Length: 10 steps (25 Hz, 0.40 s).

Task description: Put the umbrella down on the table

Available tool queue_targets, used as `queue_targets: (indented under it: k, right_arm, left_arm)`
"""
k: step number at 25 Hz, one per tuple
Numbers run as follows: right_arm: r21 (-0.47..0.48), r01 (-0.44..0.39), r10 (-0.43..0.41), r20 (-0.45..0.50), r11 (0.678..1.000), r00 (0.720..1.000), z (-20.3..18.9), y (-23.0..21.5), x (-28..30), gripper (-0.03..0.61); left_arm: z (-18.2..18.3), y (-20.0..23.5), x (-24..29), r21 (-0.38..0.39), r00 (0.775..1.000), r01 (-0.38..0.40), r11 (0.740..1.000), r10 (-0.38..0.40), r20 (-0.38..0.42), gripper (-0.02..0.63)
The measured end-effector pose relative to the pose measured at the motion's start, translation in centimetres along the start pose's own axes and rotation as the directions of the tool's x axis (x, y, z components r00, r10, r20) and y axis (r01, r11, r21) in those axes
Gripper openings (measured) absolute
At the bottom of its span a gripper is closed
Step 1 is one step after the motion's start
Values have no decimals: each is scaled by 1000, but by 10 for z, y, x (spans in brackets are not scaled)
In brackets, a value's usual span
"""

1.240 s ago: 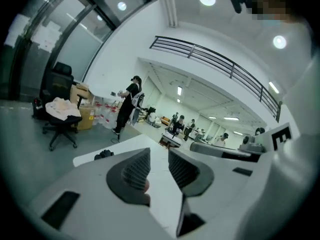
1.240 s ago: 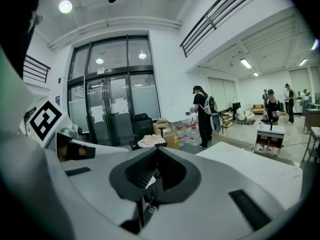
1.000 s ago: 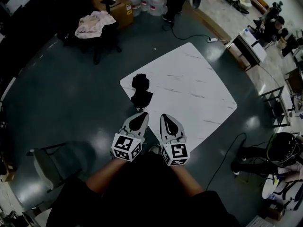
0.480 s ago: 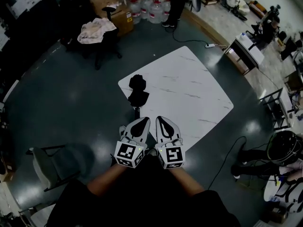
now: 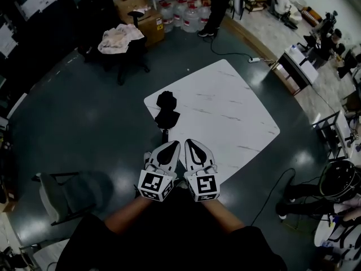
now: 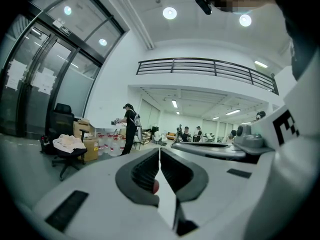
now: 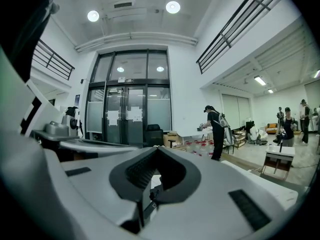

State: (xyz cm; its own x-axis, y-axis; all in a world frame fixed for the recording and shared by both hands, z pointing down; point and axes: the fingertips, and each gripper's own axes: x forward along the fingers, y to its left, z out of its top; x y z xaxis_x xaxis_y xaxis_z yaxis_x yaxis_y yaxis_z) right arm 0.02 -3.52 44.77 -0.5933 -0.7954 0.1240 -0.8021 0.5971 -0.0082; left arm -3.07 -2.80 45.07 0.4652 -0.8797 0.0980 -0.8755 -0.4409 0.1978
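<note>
Item: umbrella [image 5: 167, 109], black, folded. It lies at the left corner of the white marble table [image 5: 225, 112], with its handle end pointing past the table's near edge toward the person.

Item: left gripper [image 5: 168, 147]. Its jaws are pressed together with nothing between them, tips meeting in the left gripper view [image 6: 159, 152]. It hangs off the table, just short of the umbrella's handle and apart from it.

Item: right gripper [image 5: 192, 145]. Its jaws are closed tip to tip and empty, as the right gripper view [image 7: 156, 150] shows. It sits just beside the left gripper, at the table's near edge, to the right of the umbrella's handle.
</note>
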Motion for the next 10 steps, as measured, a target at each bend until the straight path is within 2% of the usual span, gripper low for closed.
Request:
queue_targets:
  k: [10]
  right_arm:
    - [-1,35,-35,-3,999,999,-1,-23,-11,15]
  left_arm:
    - [-2,-17,12,-5,1000,29,1000,-29,-5,23]
